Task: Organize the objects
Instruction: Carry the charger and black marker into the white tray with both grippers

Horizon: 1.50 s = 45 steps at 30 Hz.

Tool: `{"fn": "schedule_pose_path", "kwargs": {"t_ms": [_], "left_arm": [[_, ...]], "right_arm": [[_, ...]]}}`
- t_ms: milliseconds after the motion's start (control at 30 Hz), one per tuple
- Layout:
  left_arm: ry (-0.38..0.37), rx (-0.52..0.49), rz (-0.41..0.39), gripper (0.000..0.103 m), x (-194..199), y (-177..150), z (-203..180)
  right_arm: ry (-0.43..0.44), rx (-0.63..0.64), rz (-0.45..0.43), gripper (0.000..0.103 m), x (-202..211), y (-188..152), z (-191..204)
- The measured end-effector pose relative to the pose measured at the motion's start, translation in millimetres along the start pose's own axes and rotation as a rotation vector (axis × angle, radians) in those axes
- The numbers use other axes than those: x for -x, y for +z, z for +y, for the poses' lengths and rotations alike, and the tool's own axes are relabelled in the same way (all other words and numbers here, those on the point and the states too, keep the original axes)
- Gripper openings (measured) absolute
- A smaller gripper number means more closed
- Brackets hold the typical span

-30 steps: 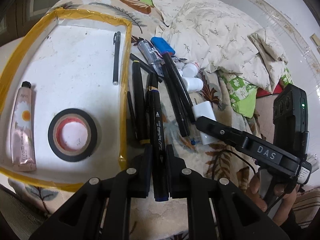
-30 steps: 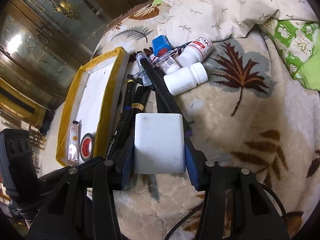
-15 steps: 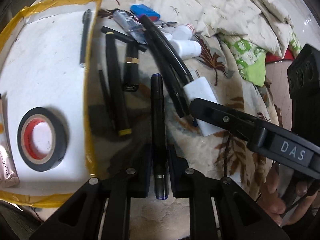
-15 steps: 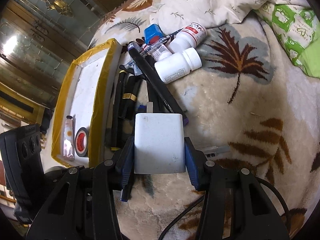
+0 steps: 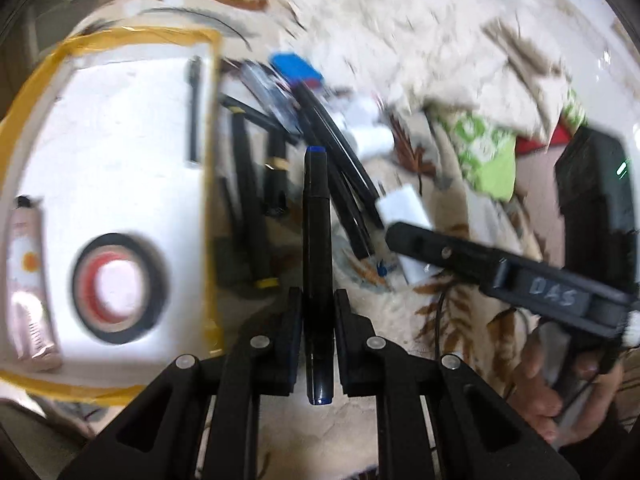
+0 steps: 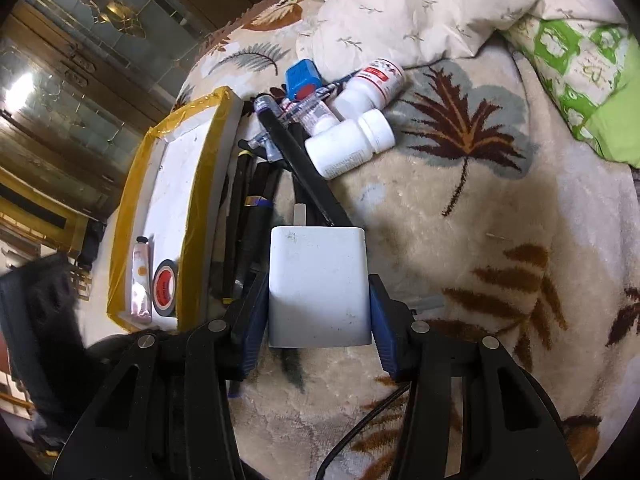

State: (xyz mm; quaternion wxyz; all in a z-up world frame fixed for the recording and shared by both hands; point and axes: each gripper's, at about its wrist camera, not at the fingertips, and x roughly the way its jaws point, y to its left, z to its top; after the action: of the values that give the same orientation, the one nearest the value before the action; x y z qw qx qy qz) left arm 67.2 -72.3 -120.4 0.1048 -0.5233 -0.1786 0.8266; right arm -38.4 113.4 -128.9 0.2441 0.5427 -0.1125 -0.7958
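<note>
We count one left gripper, its jaws closing on one black marker with blue ends, lifted above the blanket. One right gripper pinches one white charger block low over that blanket. One yellow-edged tray holds one tape roll, one cream tube and one pen. Beside the tray: two white bottles, one blue box, several black pens, exact number unclear.
</note>
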Motion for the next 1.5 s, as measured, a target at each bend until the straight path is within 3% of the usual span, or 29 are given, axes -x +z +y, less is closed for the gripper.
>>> {"fn": "schedule_pose_path", "kwargs": {"t_ms": [167,333,500,700,867,1067,1500], "left_arm": [[-0.005,0.077,-0.083,0.014,40,10,32],[0.062,0.152,-0.145,0.014,65,27,80],[0.094,0.217,-0.161,0.014,62,39,119],[0.065,0.281,-0.187,0.014,41,42,141],[0.075,0.296,-0.156,0.014,30,42,153],[0.152,0.264,-0.118,0.014,23,40,150],[0.115,0.328,-0.09,0.014,21,37,161]], "right_arm": [[0.035,0.052,-0.004,0.047,-2,1,27],[0.085,0.136,0.0,0.047,-10,7,69],[0.089,0.218,-0.009,0.047,-24,27,106],[0.078,0.229,0.027,0.047,-61,54,139],[0.042,0.237,0.053,0.047,-91,57,151],[-0.017,0.269,0.046,0.047,-112,58,161],[-0.052,0.27,0.073,0.047,-138,62,169]]}}
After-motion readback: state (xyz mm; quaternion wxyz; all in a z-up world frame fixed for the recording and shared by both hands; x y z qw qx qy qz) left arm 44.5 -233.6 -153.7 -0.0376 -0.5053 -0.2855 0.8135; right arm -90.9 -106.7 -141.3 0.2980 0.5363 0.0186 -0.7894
